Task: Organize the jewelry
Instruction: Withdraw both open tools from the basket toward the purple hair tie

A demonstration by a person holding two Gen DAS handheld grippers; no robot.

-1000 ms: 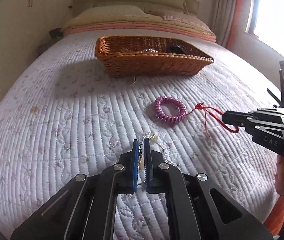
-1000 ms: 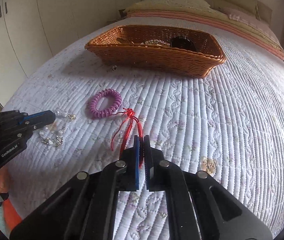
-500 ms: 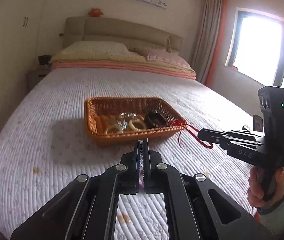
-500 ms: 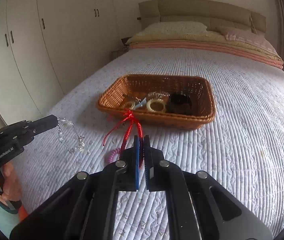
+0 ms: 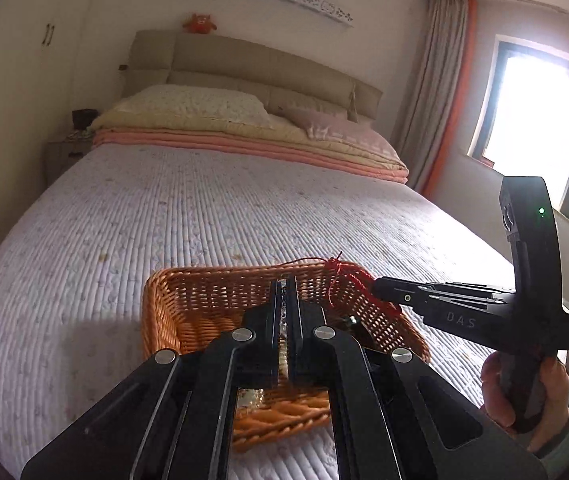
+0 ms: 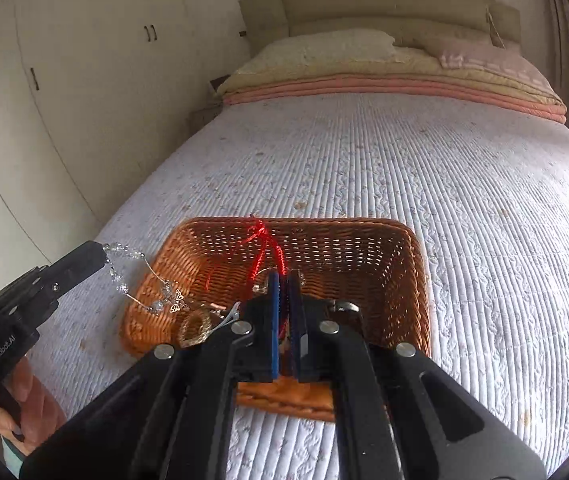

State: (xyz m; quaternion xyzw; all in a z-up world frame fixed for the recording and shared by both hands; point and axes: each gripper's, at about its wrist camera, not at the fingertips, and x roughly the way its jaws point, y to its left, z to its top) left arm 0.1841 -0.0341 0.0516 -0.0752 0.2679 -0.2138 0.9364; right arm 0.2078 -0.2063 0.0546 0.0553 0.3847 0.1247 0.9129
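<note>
Both grippers over the wicker basket (image 6: 400, 264) for drop-off: left gripper (image 6: 102, 249) clamped on crystal bracelet (image 6: 140, 280), right gripper (image 6: 283, 276) pinching red cord (image 6: 262, 246).

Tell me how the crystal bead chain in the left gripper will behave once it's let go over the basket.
The crystal bead chain sags in a loop from the left gripper, so it is probably floppy and will likely pile up. Hanging over the wicker basket's near-left rim, it might drape across the edge. Its small charms could snag the weave.
</note>
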